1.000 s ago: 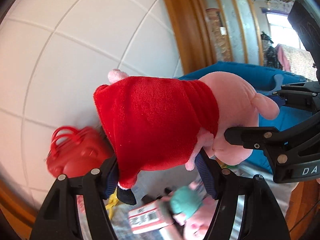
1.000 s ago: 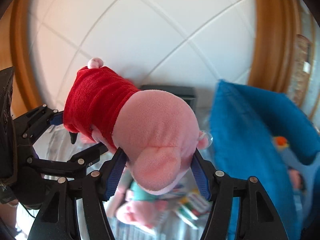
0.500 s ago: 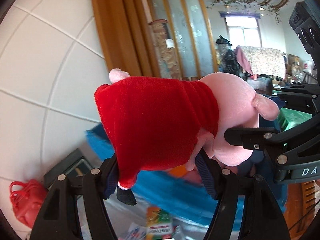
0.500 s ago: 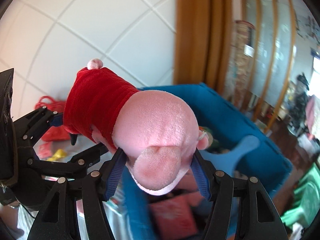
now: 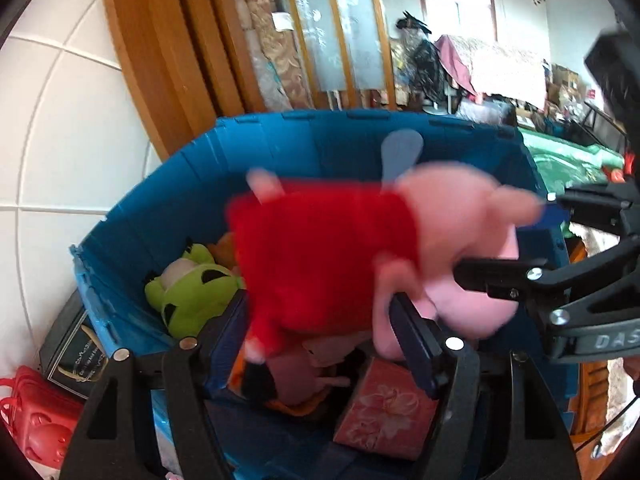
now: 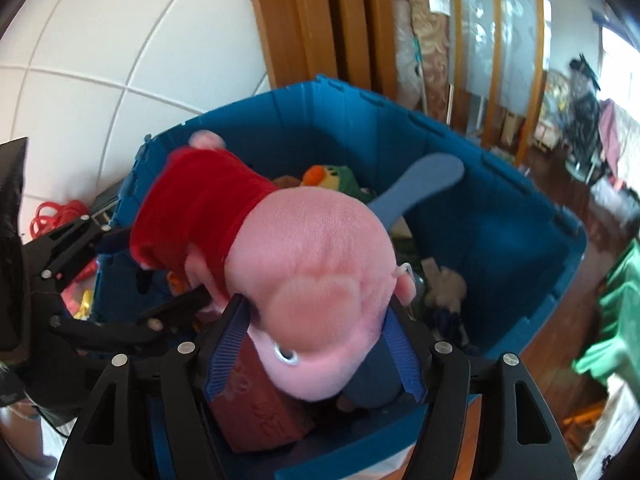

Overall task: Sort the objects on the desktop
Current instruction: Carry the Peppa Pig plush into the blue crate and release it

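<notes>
One pink plush pig (image 5: 460,240) in a red velvety dress hangs over the open blue plastic bin (image 5: 168,208), carried between two grippers. Its fabric is short-piled and soft; the head is a rounded bulb with a flat oval snout (image 6: 316,300) and one glossy eye facing the right wrist camera, and a small pink nub sticks up at the far end of the dress.

The left gripper (image 5: 320,328) has its blue ribbed pads on either side of the red dress at the body's lower edge; its jaws are opening, and motion blur hides whether the pads press on the cloth. The right gripper (image 6: 316,340) straddles the head just under the snout, its jaws likewise opening; the left pad lies against the cheek, while a sliver of dark gap shows by the right pad.

Inside the bin, below the pig, lie one lime-green plush frog (image 5: 188,292) with black markings, one reddish box (image 5: 388,412) with a floral pattern, one green toy with an orange beak (image 6: 332,178), and one flat blue paddle-shaped piece (image 6: 420,184) leaning on the far wall. The bin's walls are smooth, with a notched rim.

Outside it, to the left, sit one red plastic basket (image 5: 36,412) with looped handles and one dark flat box (image 5: 76,356) against the white tiled wall (image 5: 60,140).
</notes>
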